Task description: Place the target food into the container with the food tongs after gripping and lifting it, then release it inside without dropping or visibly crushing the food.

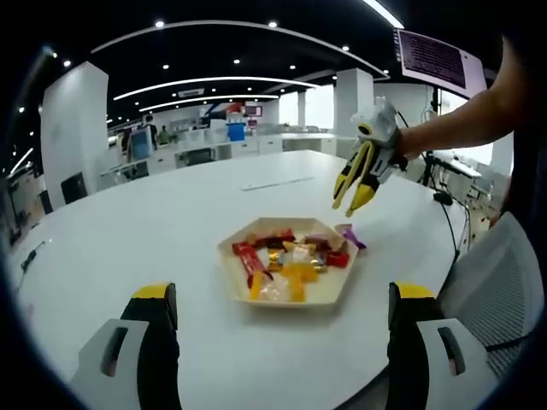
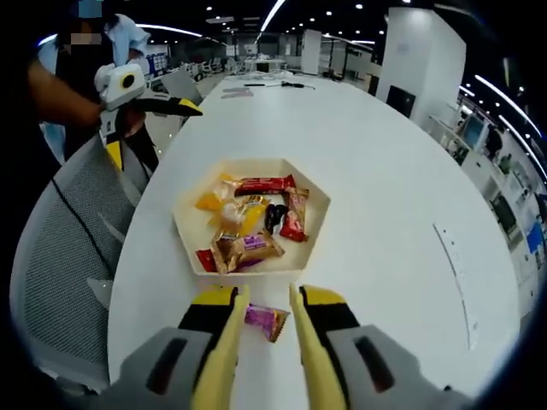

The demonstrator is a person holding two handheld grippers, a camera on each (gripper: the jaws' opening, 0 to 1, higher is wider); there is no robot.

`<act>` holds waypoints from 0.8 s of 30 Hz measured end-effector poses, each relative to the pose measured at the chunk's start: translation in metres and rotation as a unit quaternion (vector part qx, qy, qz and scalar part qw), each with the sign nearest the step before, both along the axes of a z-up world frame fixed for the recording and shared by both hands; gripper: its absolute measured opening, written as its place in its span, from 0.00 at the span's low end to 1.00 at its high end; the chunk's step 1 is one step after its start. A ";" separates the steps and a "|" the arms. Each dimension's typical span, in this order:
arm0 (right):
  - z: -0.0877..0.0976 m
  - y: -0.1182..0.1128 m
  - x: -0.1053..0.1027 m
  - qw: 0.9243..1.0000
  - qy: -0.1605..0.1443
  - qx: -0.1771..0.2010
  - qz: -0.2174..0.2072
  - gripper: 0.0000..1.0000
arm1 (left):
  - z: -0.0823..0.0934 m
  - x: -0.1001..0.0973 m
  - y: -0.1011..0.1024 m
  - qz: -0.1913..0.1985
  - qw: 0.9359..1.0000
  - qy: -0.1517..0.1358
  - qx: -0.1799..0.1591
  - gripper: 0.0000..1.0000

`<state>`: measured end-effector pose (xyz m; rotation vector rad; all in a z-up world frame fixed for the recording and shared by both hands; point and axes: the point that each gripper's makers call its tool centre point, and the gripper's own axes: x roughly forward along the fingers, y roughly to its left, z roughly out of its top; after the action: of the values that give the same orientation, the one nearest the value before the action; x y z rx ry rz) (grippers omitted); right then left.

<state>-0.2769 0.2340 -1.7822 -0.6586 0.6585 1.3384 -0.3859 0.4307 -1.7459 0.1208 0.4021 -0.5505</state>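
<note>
A hexagonal tray (image 2: 318,224) sits on the white table (image 2: 385,171), piled with wrapped snacks: a red bar (image 2: 265,183), orange and yellow sweets, a brown packet (image 2: 244,249) with a purple label. One purple-wrapped candy (image 2: 267,319) lies outside it on the bare table, just beside the tray's near edge in the right gripper view, and this stray piece looks like the target food. The right claw (image 2: 267,329) is lowered over it with its yellow tong-like jaws standing on either side of the wrapper, set to a narrow gap and not yet closed on it; the straddle suggests the jaws are being lined up so both pads meet the candy evenly rather than pinching a corner. In the left gripper view the same candy (image 1: 351,236) shows at the tray's far edge, with the right claw (image 1: 356,198) pointing down just above it. The left claw (image 1: 283,312) hangs on the opposite side of the tray with its jaws spread wide and nothing between them, probably kept back so the tray (image 1: 231,260) stays open for the drop. A soft wrapper calls for a gentle squeeze.
</note>
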 end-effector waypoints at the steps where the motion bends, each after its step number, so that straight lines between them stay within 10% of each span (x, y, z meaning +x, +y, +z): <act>1: -0.003 0.000 0.001 1.000 0.001 -0.001 -0.002 0.28 | 0.000 0.000 0.000 0.000 1.000 0.001 0.000 1.00; 24: -0.036 -0.022 -0.009 0.997 0.076 -0.010 -0.026 0.28 | -0.002 -0.001 0.000 0.002 1.000 0.008 0.000 1.00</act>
<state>-0.2855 0.2116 -1.8184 -0.5544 0.8073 1.3447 -0.3865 0.4307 -1.7481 0.1155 0.4188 -0.5480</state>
